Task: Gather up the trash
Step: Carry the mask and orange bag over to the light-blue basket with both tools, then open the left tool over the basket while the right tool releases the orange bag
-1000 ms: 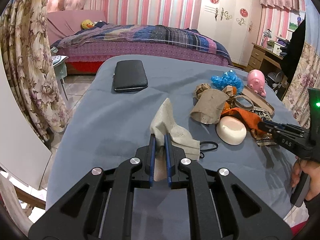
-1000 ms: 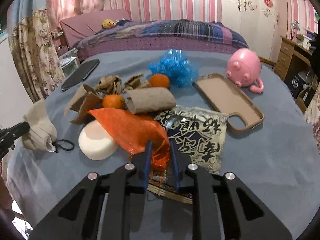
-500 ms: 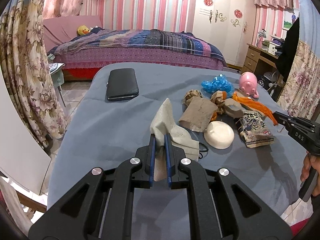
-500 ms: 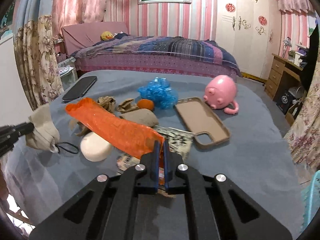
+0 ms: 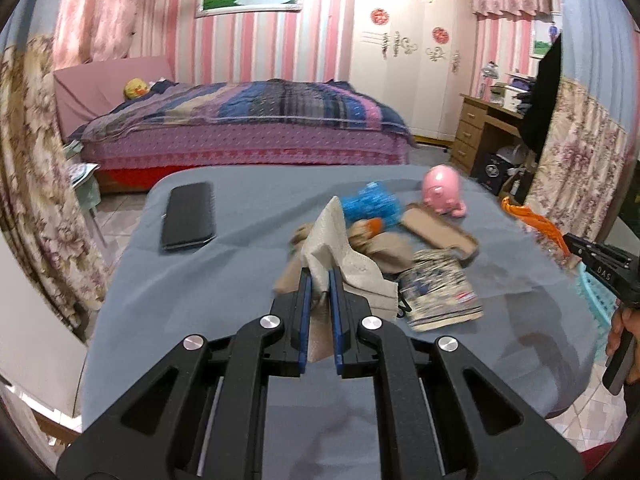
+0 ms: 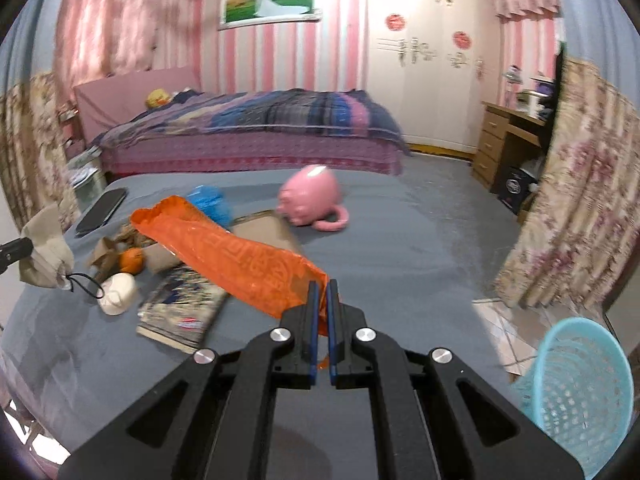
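Note:
My left gripper [image 5: 320, 276] is shut on a crumpled beige tissue with a face mask [image 5: 340, 252], lifted above the grey table [image 5: 240, 280]. In the right wrist view that bundle [image 6: 44, 248] hangs at the far left, a black ear loop dangling under it. My right gripper [image 6: 323, 290] is shut on an orange plastic wrapper [image 6: 228, 260], which stretches up and to the left over the pile. The same wrapper [image 5: 532, 220] shows at the right edge of the left wrist view. A light blue waste basket [image 6: 580, 392] stands on the floor at lower right.
On the table lie a printed snack packet [image 6: 180, 312], a white round soap-like lump [image 6: 118, 298], an orange [image 6: 132, 260], brown paper scraps [image 5: 384, 252], a blue plastic wad [image 5: 372, 204], a tan phone case [image 5: 440, 232], a pink pig toy [image 6: 312, 200] and a black phone [image 5: 188, 216]. Flowered curtains hang on both sides.
Both grippers have risen and drawn back from the pile. The orange wrapper came up off the heap with the right gripper and swung right; the blue basket has come into view.

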The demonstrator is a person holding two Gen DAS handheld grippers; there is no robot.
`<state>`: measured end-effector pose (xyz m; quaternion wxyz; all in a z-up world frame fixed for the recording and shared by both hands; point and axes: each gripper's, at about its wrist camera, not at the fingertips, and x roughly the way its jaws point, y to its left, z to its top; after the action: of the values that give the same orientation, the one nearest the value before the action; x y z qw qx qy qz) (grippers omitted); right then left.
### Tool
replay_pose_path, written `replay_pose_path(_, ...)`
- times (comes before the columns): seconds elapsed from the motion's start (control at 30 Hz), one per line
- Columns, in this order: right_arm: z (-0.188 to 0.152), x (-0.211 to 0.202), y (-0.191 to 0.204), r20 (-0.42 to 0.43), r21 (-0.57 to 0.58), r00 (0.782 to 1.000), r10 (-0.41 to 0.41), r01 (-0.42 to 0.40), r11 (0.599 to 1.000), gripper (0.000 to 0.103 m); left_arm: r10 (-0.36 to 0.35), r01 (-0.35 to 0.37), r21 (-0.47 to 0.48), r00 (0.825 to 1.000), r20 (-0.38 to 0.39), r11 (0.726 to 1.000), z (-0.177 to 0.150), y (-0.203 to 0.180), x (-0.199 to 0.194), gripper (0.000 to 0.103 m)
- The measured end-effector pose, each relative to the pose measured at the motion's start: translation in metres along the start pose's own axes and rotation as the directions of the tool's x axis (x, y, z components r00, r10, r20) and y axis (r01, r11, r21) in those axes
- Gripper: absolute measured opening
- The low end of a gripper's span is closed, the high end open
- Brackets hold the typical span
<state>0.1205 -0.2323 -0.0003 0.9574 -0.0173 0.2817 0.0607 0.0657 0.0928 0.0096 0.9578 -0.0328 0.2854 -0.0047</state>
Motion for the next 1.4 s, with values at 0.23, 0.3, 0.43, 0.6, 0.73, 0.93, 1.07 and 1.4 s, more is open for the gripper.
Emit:
replay_pose_path(0.23, -0.007, -0.029, -0.076, 0.017, 0.074, 0.994, -0.105, 0.104, 0.992, 0.004, -0.091, 0.090, 0.046, 0.996, 0.018, 0.995, 0.018, -0.066, 0.000, 0.008)
replay_pose_path(0.3, -0.011, -0.036, -0.098, 0.016, 0.094, 0.990, -0.141, 0.138, 0.986, 0.004, -0.128, 0.127, 0.063, 0.992, 0.014, 0.990, 0.021, -0.091, 0.004, 0.008)
replay_pose_path(0.43, -0.019, -0.046, -0.138, 0.004, 0.134, 0.980, -0.201, 0.199, 0.971, 0.004, -0.195, 0.193, 0.115, 0.981, 0.004, 0.975, 0.025, -0.141, 0.009, 0.008)
replay_pose_path(0.6, -0.032, -0.059, -0.184, -0.019, 0.171, 0.958, -0.286, 0.285, 0.943, 0.004, -0.291, 0.289, 0.175, 0.957, -0.016, 0.941, 0.029, -0.208, 0.020, 0.008)
replay_pose_path(0.73, -0.046, -0.066, -0.220, -0.048, 0.202, 0.936, -0.349, 0.351, 0.914, 0.004, -0.353, 0.355, 0.204, 0.934, -0.045, 0.912, 0.029, -0.255, 0.034, 0.008)
replay_pose_path(0.93, -0.071, -0.081, -0.267, -0.086, 0.254, 0.900, -0.427, 0.434, 0.864, 0.004, -0.434, 0.444, 0.239, 0.896, -0.095, 0.863, 0.025, -0.322, 0.057, 0.008)
replay_pose_path(1.07, -0.087, -0.089, -0.291, -0.106, 0.289, 0.882, -0.459, 0.469, 0.835, 0.004, -0.484, 0.502, 0.251, 0.865, -0.133, 0.828, 0.015, -0.362, 0.066, 0.008)
replay_pose_path(1.4, -0.119, -0.091, -0.317, -0.157, 0.340, 0.862, -0.483, 0.506, 0.793, 0.004, -0.526, 0.569, 0.315, 0.822, -0.216, 0.760, -0.019, -0.439, 0.090, 0.008)
